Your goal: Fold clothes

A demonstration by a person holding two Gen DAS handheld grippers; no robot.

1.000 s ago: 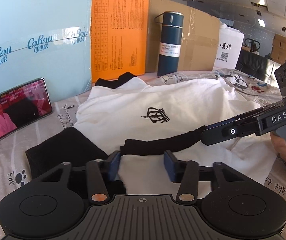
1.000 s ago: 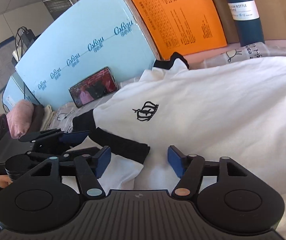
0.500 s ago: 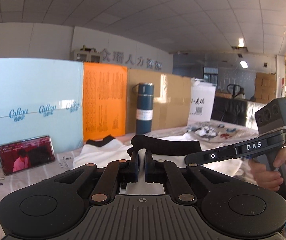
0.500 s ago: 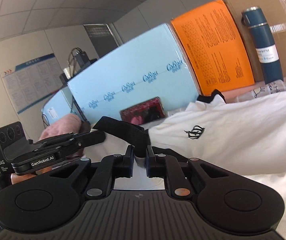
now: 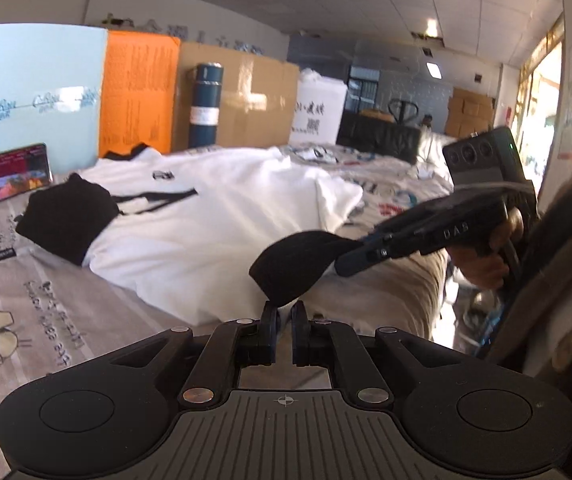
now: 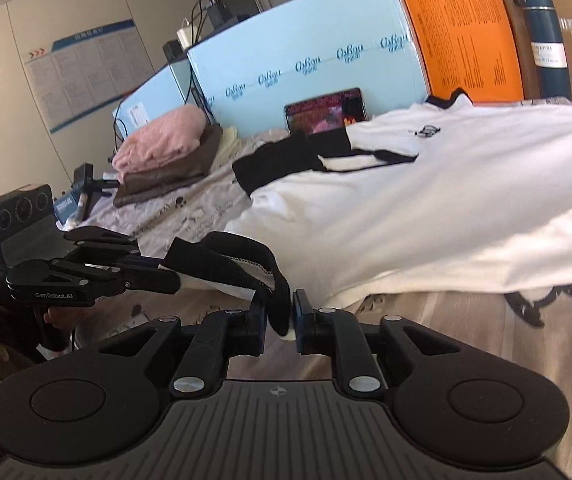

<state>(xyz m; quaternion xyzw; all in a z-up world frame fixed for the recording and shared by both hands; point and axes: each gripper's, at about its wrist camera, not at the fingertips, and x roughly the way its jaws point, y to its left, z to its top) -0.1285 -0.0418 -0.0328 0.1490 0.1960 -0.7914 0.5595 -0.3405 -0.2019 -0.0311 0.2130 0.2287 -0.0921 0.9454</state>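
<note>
A white T-shirt (image 5: 206,232) with a black collar and black sleeves lies spread on the printed bed sheet (image 5: 46,312). One black sleeve cuff (image 5: 289,268) is lifted off the shirt near the bed's front edge. My left gripper (image 5: 284,320) pinches one end of it, its jaws opening slightly with the cloth still between them. My right gripper (image 6: 279,316) has the cuff's (image 6: 226,256) other end between its pads, jaws also opening. Each gripper shows in the other's view: the right gripper (image 5: 343,260), the left gripper (image 6: 170,276). The other black sleeve (image 5: 66,224) rests flat at the far left.
A phone (image 5: 8,174) with a lit screen leans on the pale blue board. A dark blue flask (image 5: 205,104) stands by the orange sheet and cardboard. Folded pink and brown cloths (image 6: 162,148) are stacked at the far left. The bed's edge drops off beside my right hand.
Both grippers went from open above the sleeve to closed on its black cuff. They then drew it back off the shirt's chest toward the bed's near edge.
</note>
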